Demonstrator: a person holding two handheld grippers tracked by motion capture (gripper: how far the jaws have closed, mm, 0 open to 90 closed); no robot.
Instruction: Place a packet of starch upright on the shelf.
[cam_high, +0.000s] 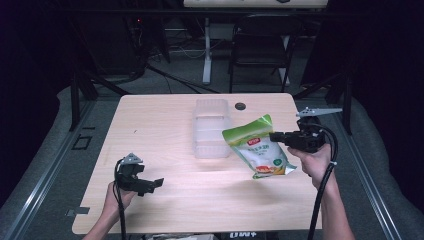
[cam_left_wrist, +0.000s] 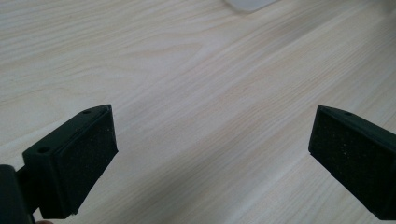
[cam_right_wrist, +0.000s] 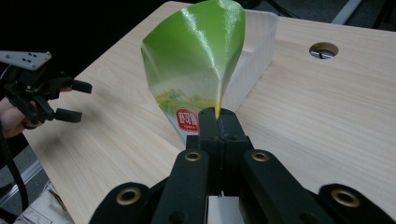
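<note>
Glossy green and white plastic food pouch (cam_high: 260, 150) is off the table, held in the air at the right of centre, just right of and slightly nearer than the clear rectangular plastic bin (cam_high: 212, 129); pouch and bin overlap in the high view, contact cannot be told. Pouch's long axis runs from far-left to near-right, tilted; its green upper part points toward the bin, its printed bottom end hangs low on the near side. Right gripper (cam_high: 276, 136) grasps it by the right edge, jaws clenched flat on the pouch seam, as the right gripper view shows with the pouch (cam_right_wrist: 196, 70) rising straight ahead of the jaws and the bin (cam_right_wrist: 257, 46) just behind it. Bin lies to the left of the right gripper, so judged next move is a short carry leftward over the rim; right hand (cam_high: 312, 165) is far the nearer one. Right forearm comes in from the near right edge, wrist bent inward. Left gripper (cam_high: 150, 184) rests low at the near left of the pale wooden table (cam_high: 165, 115), well apart from pouch and bin, jaws spread wide with nothing between them; left hand (cam_high: 117, 197) wraps its handle.
</note>
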